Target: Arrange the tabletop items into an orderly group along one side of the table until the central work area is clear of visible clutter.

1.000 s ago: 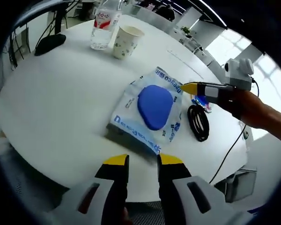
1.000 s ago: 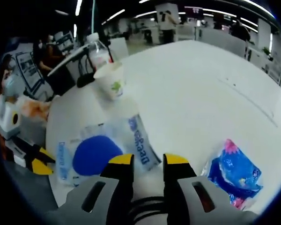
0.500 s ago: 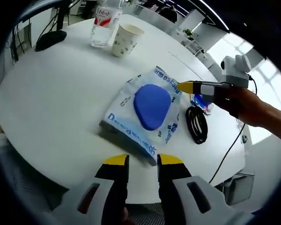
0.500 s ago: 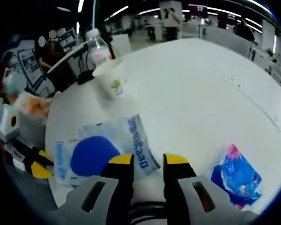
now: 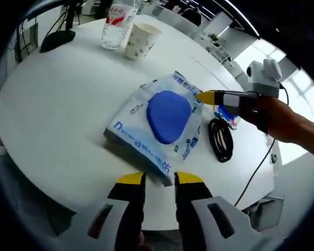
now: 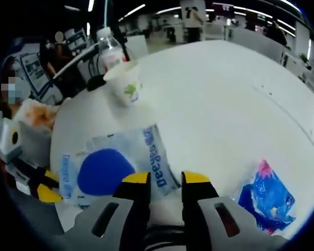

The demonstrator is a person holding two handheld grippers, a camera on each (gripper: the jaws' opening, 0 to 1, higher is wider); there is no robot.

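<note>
Two grippers hang over a white round counter [image 5: 57, 104]. The left gripper [image 5: 159, 180] hovers at the near edge, its yellow-tipped jaws a narrow gap apart with nothing between them, just short of a flat plastic packet [image 5: 157, 125] with a blue oval on it. The right gripper [image 6: 165, 180], jaws likewise narrowly parted and empty, sits at the packet's right corner, above a coil of black cable [image 5: 221, 138]. A small blue-and-pink pack [image 6: 267, 198] lies right of the cable. Far off to the left stand a paper cup [image 5: 138, 41] and a water bottle [image 5: 116, 26], close together.
</note>
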